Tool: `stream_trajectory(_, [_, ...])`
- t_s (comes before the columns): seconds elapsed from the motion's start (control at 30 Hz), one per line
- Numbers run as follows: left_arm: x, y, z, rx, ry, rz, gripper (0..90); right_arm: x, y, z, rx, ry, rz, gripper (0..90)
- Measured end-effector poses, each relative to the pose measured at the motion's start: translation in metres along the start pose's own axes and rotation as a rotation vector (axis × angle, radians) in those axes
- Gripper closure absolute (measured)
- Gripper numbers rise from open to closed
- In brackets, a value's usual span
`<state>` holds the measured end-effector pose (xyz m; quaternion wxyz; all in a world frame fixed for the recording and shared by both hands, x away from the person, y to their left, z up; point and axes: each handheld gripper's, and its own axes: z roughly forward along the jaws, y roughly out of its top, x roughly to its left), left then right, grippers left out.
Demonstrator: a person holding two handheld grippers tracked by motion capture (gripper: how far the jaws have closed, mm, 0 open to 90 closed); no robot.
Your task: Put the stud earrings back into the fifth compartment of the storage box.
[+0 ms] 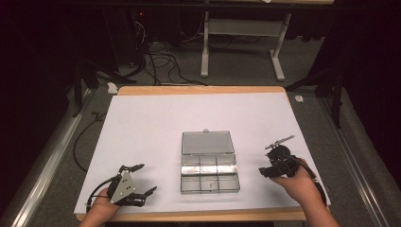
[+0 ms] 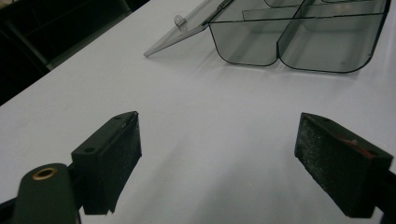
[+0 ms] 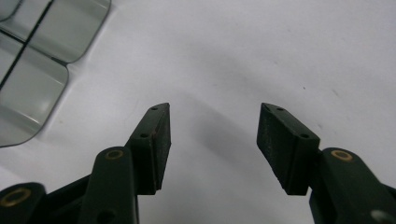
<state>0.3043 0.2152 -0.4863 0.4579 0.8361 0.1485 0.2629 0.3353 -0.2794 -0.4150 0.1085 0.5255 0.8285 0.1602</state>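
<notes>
A clear plastic compartment box (image 1: pixel 209 176) lies at the middle of the white table top (image 1: pixel 156 123). Its lid (image 1: pixel 207 142) is swung open and rests flat behind it. My left gripper (image 1: pixel 147 178) rests near the front left edge, open, with its fingers pointing toward the box. In the left gripper view the gripper (image 2: pixel 217 140) has bare table between its pads, and the box (image 2: pixel 299 42) and lid (image 2: pixel 184 28) lie ahead. My right gripper (image 1: pixel 272 163) is held to the right of the box. In the right gripper view the gripper (image 3: pixel 214 126) is open over bare table, with a box corner (image 3: pixel 37 60) at upper left.
Beyond the table's far edge the floor holds loose cables (image 1: pixel 161 61) and a white stand's legs (image 1: pixel 204 52). Metal rails (image 1: pixel 52 151) run along both sides of the table. The box compartments look nearly empty, with a small speck in one.
</notes>
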Motion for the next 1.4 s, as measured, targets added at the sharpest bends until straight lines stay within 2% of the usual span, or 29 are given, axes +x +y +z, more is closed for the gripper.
stream_trajectory(0.03, [0.000,0.000,0.000,0.001,0.001,0.000,15.2,0.000,0.000,0.000,0.000,0.000,0.000,43.9])
stream_trajectory(0.1, [-0.001,0.000,0.000,-0.003,0.001,0.008,15.2,0.002,-0.003,0.001,-0.046,-0.003,0.000,43.3])
stream_trajectory(0.13, [-0.001,0.000,0.000,-0.005,-0.001,0.009,15.2,0.004,-0.008,0.003,-0.110,-0.001,0.006,43.1])
stream_trajectory(0.17, [-0.001,0.000,0.000,-0.003,-0.001,0.006,15.2,0.004,-0.008,0.003,-0.110,-0.001,0.006,43.1])
stream_trajectory(0.23, [0.000,0.000,0.000,0.002,0.000,0.000,15.2,0.007,-0.011,0.005,-0.153,0.015,0.020,42.8])
stream_trajectory(0.27, [-0.001,0.000,0.000,0.002,0.002,0.002,15.2,0.008,-0.013,0.007,-0.179,0.023,0.027,42.6])
stream_trajectory(0.3, [-0.001,0.000,0.000,-0.003,0.001,0.011,15.2,0.010,-0.017,0.011,-0.231,0.029,0.045,41.9])
stream_trajectory(0.33, [-0.001,0.000,0.000,-0.003,0.001,0.011,15.2,0.010,-0.017,0.011,-0.231,0.029,0.045,41.9])
stream_trajectory(0.43, [0.000,0.000,0.000,0.001,0.001,0.001,15.2,0.012,-0.021,0.015,-0.287,0.031,0.069,40.5])
stream_trajectory(0.57, [-0.001,0.000,0.000,-0.005,-0.001,0.010,15.2,0.016,-0.029,0.020,-0.363,-0.005,0.083,38.4])
stream_trajectory(0.6, [-0.001,0.000,0.000,0.000,-0.001,0.006,15.2,0.017,-0.033,0.021,-0.397,-0.017,0.088,38.2])
stream_trajectory(0.63, [-0.001,0.000,0.000,0.003,-0.002,0.004,15.2,0.019,-0.042,0.024,-0.454,-0.032,0.101,39.2])
stream_trajectory(0.67, [-0.001,0.000,0.000,0.003,0.002,0.006,15.2,0.020,-0.047,0.026,-0.471,-0.039,0.108,40.1])
stream_trajectory(0.7, [-0.001,0.000,0.000,0.005,0.001,0.012,15.2,0.020,-0.049,0.026,-0.455,-0.034,0.124,35.9])
stream_trajectory(0.73, [-0.002,0.000,0.000,0.001,0.001,0.017,15.2,0.021,-0.050,0.025,-0.454,-0.046,0.116,34.9])
stream_trajectory(0.77, [-0.002,0.000,0.000,0.000,0.000,0.018,15.2,0.021,-0.052,0.024,-0.469,-0.063,0.110,35.4])
stream_trajectory(0.8, [-0.001,0.000,0.000,0.002,-0.001,0.014,15.2,0.019,-0.054,0.023,-0.487,-0.062,0.137,33.7])
stream_trajectory(0.9, [-0.001,0.001,0.001,0.016,0.005,0.011,15.2,0.018,-0.052,0.022,-0.494,-0.061,0.140,32.2])
stream_trajectory(0.97, [-0.003,0.001,0.002,0.016,0.002,0.027,15.2,0.016,-0.051,0.023,-0.490,-0.079,0.128,31.5])
stream_trajectory(1.17, [-0.002,0.001,0.002,0.015,0.003,0.021,15.2,0.011,-0.055,0.024,-0.487,-0.071,0.158,31.6])
stream_trajectory(1.4, [-0.002,0.000,0.001,0.008,0.003,0.021,15.2,0.011,-0.054,0.024,-0.480,-0.074,0.158,31.4])
